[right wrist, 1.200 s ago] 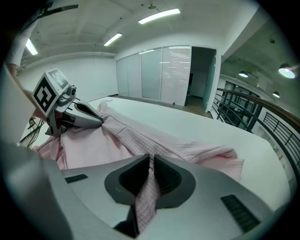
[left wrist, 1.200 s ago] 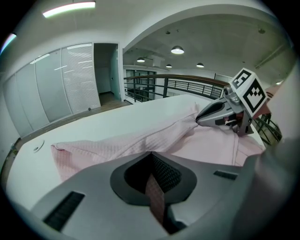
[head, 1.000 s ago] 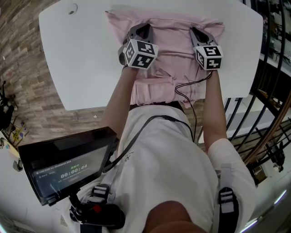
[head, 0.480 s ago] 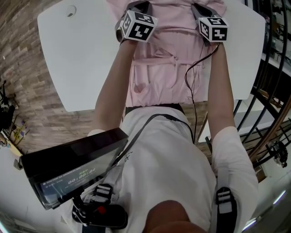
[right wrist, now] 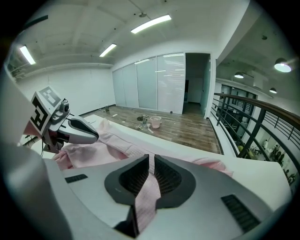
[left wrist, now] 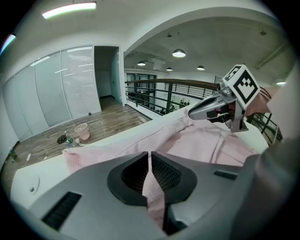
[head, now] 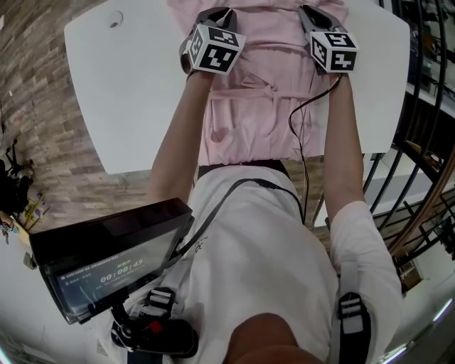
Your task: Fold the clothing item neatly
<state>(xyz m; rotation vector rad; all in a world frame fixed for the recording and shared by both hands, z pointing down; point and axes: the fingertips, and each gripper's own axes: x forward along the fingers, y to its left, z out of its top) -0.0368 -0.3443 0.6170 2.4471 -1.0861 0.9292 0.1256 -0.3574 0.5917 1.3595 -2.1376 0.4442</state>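
Note:
A pale pink garment (head: 249, 106) lies along the white table (head: 128, 92), its near end hanging over the front edge. My left gripper (head: 212, 13) is shut on a fold of the pink cloth (left wrist: 152, 187) at the far left of the garment. My right gripper (head: 307, 11) is shut on another fold (right wrist: 147, 187) at the far right. In the left gripper view the right gripper (left wrist: 220, 107) hovers over the cloth (left wrist: 206, 143). The right gripper view shows the left gripper (right wrist: 70, 127) the same way. Both pinch the garment's far edge, about a shoulder's width apart.
A black cable (head: 302, 114) trails over the garment from the right gripper. A dark screen (head: 106, 259) hangs at the person's chest. Metal railing (head: 419, 185) runs along the right. Bare table lies left of the garment; wooden floor (left wrist: 93, 126) lies beyond the far edge.
Both grippers have moved toward the table's far edge, pulling the pinched cloth with them. The garment now lies stretched longer and flatter.

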